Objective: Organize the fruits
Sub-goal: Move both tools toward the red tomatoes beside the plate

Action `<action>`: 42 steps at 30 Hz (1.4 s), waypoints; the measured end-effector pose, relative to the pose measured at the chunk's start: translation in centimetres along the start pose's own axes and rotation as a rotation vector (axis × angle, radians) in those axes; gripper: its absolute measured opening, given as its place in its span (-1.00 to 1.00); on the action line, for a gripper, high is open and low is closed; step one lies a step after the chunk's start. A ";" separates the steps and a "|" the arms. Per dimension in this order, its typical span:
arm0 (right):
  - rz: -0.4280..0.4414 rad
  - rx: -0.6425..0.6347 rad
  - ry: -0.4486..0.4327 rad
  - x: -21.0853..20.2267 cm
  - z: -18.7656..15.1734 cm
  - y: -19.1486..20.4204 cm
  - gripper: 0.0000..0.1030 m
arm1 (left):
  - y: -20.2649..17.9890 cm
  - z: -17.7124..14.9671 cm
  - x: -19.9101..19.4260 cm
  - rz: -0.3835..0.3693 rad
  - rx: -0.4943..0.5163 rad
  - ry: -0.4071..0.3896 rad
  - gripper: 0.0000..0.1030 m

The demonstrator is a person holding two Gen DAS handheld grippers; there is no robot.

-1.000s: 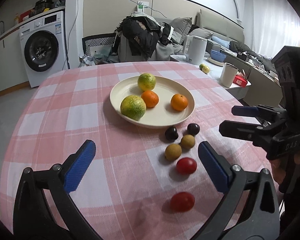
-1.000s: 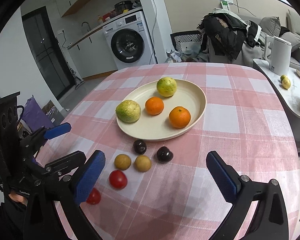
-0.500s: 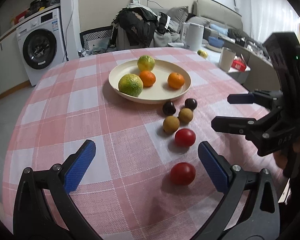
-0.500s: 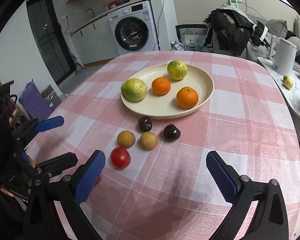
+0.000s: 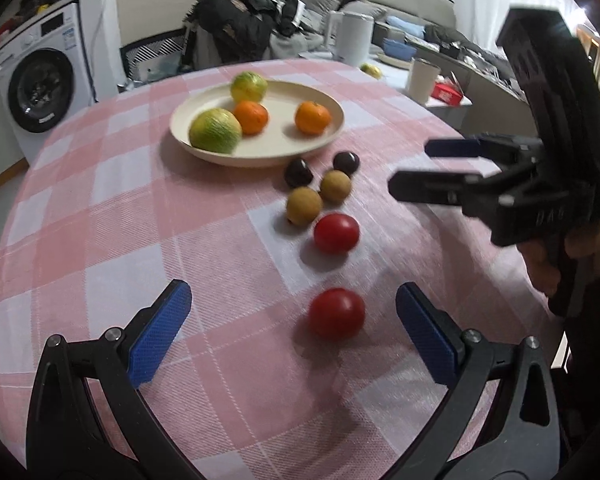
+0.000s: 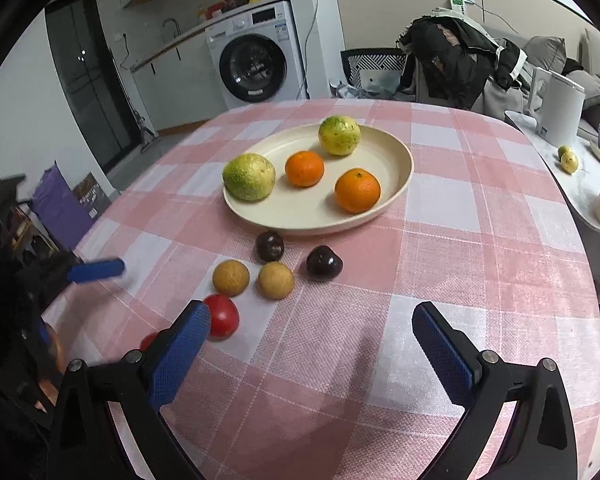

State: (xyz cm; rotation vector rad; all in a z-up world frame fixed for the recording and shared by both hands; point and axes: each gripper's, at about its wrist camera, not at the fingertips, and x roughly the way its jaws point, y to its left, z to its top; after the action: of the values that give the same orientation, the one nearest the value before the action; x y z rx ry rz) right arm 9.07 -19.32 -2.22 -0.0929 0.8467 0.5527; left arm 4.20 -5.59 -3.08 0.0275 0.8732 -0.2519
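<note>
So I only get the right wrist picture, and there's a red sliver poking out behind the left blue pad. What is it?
Observer: A second tomato, whole, lying on the checked cloth apart from the first tomato.
Visitor: Have the other tongs got hold of it?
Observer: No. The left tongs are wide open; the second tomato lies between their tips, nearer the right-hand pad, and touches neither.
Visitor: And what do my own tongs look like from outside?
Observer: The right tongs are open with nothing between them, off to the side of the loose fruit.
</note>
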 end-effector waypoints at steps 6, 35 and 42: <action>0.007 -0.028 0.007 0.3 0.0 0.8 1.00 | -0.7 -0.5 1.0 -0.016 0.038 0.046 0.97; 0.165 -0.105 0.103 4.1 -1.3 5.2 0.07 | -1.8 -1.2 1.6 -0.093 0.108 0.081 -0.12; 0.137 -0.122 0.095 4.4 -1.3 5.6 -0.13 | -1.8 -1.2 1.4 -0.104 0.115 0.064 -0.45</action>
State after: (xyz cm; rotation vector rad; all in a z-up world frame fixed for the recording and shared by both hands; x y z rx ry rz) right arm 7.70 -13.05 -5.55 -0.1744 0.9159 0.7337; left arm 3.72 -7.49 -4.83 0.0979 0.9240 -0.4005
